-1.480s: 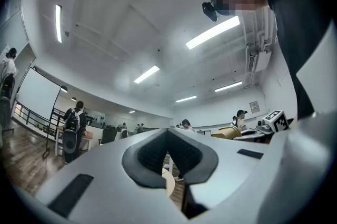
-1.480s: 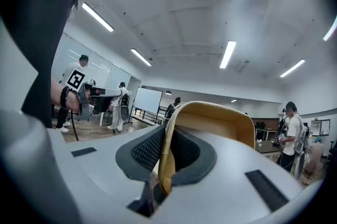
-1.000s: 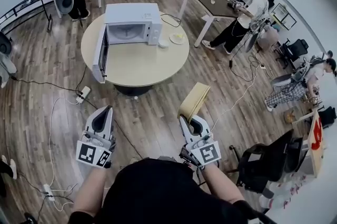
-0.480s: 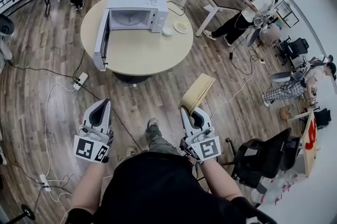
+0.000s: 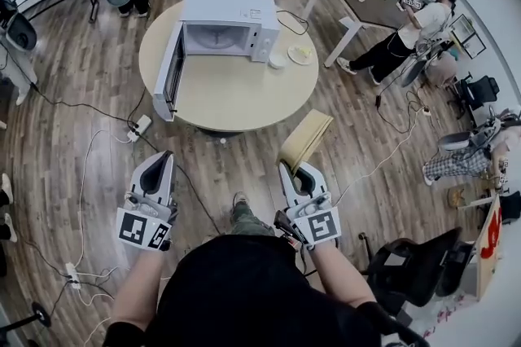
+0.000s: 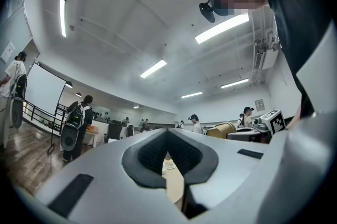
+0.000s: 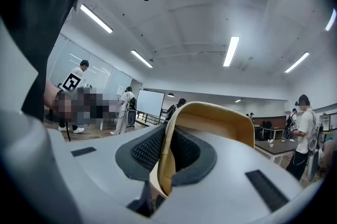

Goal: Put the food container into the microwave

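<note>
A white microwave point(image 5: 226, 24) stands on the round beige table point(image 5: 244, 97), its door point(image 5: 171, 76) swung open toward me. Well short of the table, my right gripper point(image 5: 295, 174) is shut on the rim of a tan food container point(image 5: 305, 138) that sticks up and forward. In the right gripper view the container's wall point(image 7: 210, 123) is pinched between the pads of that gripper point(image 7: 167, 150). My left gripper point(image 5: 156, 173) is level with the right one, shut and holding nothing. The left gripper view shows its pads point(image 6: 168, 150) meeting, with a strip of table behind.
A plate point(image 5: 299, 54) and a small bowl point(image 5: 278, 60) sit right of the microwave. Cables and a power strip point(image 5: 140, 124) lie on the wood floor left of the table. A black office chair point(image 5: 415, 256) stands at my right. Other people stand farther off.
The table and microwave have shifted right and slightly nearer in the head view as the person walks. Both grippers keep their pose, and the container stays held.
</note>
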Motion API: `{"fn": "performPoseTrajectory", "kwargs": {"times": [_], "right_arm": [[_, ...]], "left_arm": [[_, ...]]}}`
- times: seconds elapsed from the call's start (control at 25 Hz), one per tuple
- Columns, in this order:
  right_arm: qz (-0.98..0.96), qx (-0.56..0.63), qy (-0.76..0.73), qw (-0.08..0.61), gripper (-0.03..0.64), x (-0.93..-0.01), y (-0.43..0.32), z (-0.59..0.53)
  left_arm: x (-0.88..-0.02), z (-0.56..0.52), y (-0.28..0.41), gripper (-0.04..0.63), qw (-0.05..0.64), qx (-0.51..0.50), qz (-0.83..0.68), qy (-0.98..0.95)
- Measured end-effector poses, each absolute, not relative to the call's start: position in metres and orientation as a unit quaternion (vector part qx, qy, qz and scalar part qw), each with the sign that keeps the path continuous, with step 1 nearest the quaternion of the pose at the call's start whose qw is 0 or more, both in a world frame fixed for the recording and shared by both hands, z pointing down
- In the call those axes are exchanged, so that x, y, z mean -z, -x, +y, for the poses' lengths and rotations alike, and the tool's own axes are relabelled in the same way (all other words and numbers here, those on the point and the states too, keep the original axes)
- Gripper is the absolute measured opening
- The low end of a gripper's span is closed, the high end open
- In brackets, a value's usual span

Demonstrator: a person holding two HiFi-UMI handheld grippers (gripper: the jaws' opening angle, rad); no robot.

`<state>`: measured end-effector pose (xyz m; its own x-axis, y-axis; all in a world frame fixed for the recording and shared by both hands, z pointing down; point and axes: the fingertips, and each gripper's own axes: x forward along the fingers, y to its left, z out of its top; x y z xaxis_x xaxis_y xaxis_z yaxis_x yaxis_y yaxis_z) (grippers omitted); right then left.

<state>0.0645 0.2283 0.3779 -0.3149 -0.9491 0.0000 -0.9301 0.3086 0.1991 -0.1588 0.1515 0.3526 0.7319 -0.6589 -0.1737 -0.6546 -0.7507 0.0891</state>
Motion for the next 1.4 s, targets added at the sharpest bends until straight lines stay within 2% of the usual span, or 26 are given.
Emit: {"fn": "performPoseTrajectory", "kwargs": {"times": [0.16,0.32,0.52,0.88,1.4], "right_arm": [[-0.820,0.080,-0.565,0.041,0.045,-0.377,-0.080,0.189],[-0.832,0.077,-0.545,0.062,0.044,-0.388,-0.103,0.153],[-0.846,0.071,-0.527,0.030,0.044,-0.379,-0.122,0.107],[-0.871,0.057,-0.487,0.028,0.044,-0.396,-0.155,0.052],[-0.880,0.050,-0.469,0.049,0.044,-0.418,-0.145,0.017]], "left_arm": [[-0.349,0.124,0.139,0.018,0.001,0.095,-0.369,-0.925],[-0.351,0.098,0.116,0.018,0.002,0.089,-0.382,-0.920],[-0.352,0.067,0.092,0.018,0.001,0.082,-0.401,-0.912],[-0.359,0.031,0.052,0.018,0.000,0.066,-0.430,-0.900],[-0.366,0.009,0.050,0.018,0.005,0.055,-0.431,-0.900]]}}
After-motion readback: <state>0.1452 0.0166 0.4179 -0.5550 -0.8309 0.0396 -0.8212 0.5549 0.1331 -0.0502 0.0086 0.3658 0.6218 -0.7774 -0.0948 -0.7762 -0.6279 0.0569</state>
